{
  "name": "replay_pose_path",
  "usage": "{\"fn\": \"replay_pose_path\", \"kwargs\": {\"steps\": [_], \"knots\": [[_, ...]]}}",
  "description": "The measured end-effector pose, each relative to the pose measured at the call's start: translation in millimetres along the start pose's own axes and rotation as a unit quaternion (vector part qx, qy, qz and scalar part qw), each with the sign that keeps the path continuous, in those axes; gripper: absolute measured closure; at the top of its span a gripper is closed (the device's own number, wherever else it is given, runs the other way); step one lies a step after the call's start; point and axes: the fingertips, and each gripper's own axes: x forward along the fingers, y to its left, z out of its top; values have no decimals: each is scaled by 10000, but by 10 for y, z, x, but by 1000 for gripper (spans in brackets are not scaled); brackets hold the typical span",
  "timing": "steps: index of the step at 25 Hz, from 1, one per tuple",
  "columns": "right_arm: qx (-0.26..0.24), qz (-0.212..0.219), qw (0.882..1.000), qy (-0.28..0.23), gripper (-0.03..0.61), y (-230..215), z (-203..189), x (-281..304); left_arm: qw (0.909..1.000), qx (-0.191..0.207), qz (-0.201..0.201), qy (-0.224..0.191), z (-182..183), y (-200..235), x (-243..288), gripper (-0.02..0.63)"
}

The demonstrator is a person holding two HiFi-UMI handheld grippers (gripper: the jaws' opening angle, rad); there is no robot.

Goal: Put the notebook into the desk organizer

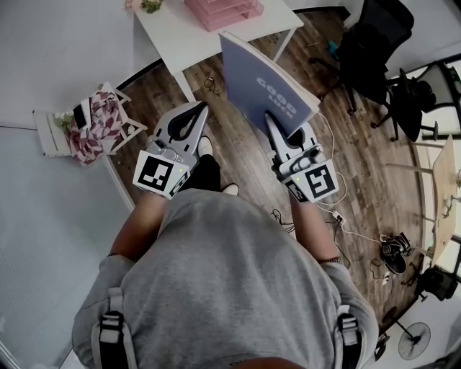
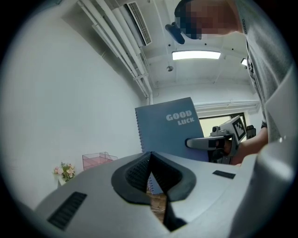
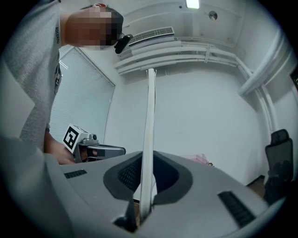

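Blue-grey spiral notebook (image 1: 259,76), white "GOOD LUCK" on cover, pinched by lower edge in right gripper (image 1: 272,119). Left gripper (image 1: 199,109) closed, empty.

Wood floor (image 1: 245,166), white table (image 1: 173,29), black office chairs (image 1: 374,50).

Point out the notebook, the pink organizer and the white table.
notebook (image 1: 259,76), head view, middle of its blue cover.
organizer (image 1: 216,18), head view, its pink front wall.
table (image 1: 173,36), head view, bare part of its white top.
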Motion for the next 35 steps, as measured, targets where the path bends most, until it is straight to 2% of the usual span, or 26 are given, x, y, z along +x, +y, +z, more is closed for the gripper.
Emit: {"fn": "replay_pose_path", "kwargs": {"steps": [13, 23, 30, 35], "knots": [[-78, 66, 9998, 168, 538, -767, -46, 1303, 9999, 9, -102, -68, 35, 1227, 953, 595], [-11, -66, 9998, 212, 538, -1138, -126, 2183, 9996, -54, -272, -42, -28, 2091, 1370, 595], [46, -90, 9995, 306, 538, -1416, -189, 2414, 9995, -114, -275, -40, -120, 2353, 1638, 595], [87, 10, 9995, 318, 538, -1771, -234, 2547, 9998, -104, -157, 27, -193, 2444, 1933, 595]]}}
